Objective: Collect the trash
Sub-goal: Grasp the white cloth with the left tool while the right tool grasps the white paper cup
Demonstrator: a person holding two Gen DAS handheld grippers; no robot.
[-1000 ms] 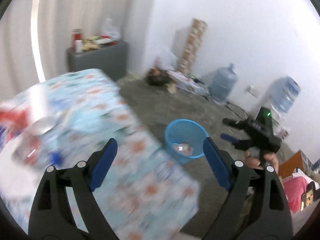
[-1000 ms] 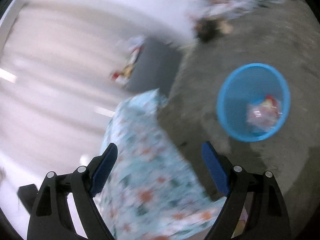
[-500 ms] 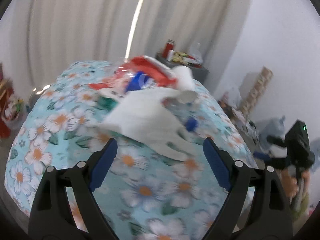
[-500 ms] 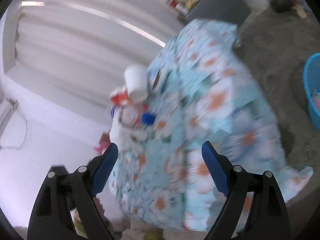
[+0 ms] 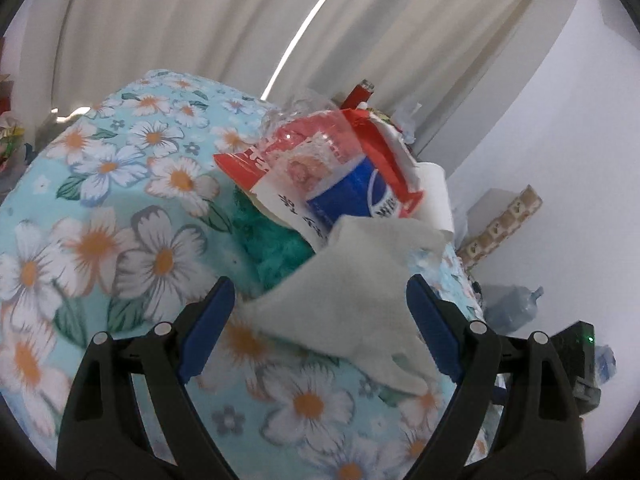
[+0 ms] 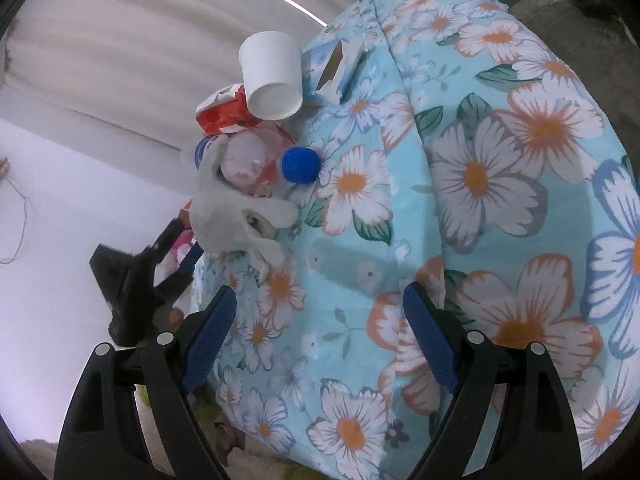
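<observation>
A pile of trash lies on the floral tablecloth [image 5: 120,208]. In the left wrist view a crumpled white tissue [image 5: 344,292] lies nearest, between my open left gripper's [image 5: 320,320] fingers, with a crushed Pepsi bottle [image 5: 340,184] and a red and white wrapper [image 5: 384,148] behind it. In the right wrist view the same pile sits at the upper left: a white paper cup [image 6: 272,76], the bottle's blue cap [image 6: 300,165], the tissue [image 6: 236,216]. My right gripper [image 6: 320,332] is open and empty above the cloth [image 6: 500,160], well short of the pile.
The left gripper's black body [image 6: 128,292] shows at the left of the right wrist view. A water jug [image 5: 512,308] and a cardboard stack [image 5: 504,228] stand on the floor past the table. White curtains [image 5: 200,20] hang behind.
Both grippers have swung away from the blue bin on the floor to the table. The left gripper has closed in on the tissue and trash pile. Both stay open.
</observation>
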